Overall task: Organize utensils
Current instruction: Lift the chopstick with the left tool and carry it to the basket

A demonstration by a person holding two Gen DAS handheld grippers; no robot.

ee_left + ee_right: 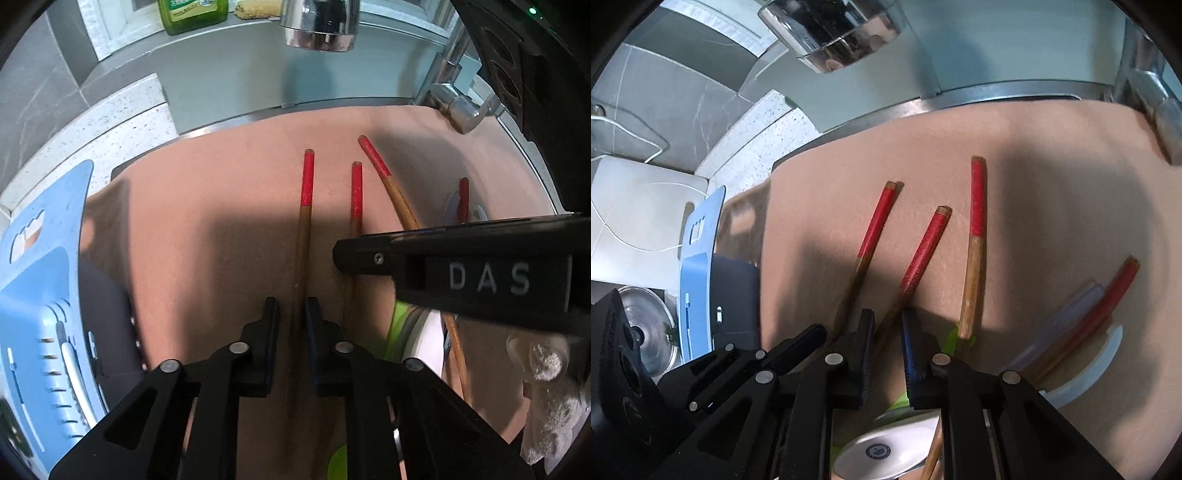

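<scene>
Several red-tipped wooden chopsticks lie on a tan mat (207, 206). My left gripper (291, 308) has its jaws closed around the leftmost chopstick (306, 206). My right gripper (888, 325) has its jaws around the second chopstick (923, 251), with a narrow gap showing on each side. A third chopstick (975, 236) lies to the right, its low end on a green item (955, 338). A fourth chopstick (1108, 295) lies far right beside a translucent utensil (1067, 317). A white spoon (886, 450) sits below my right gripper.
A blue plastic utensil basket (40, 332) stands at the left. A chrome faucet (317, 26) hangs over the sink behind the mat. A green bottle (192, 14) stands on the back ledge. A steel pot lid (646, 332) and white board (639, 206) lie left.
</scene>
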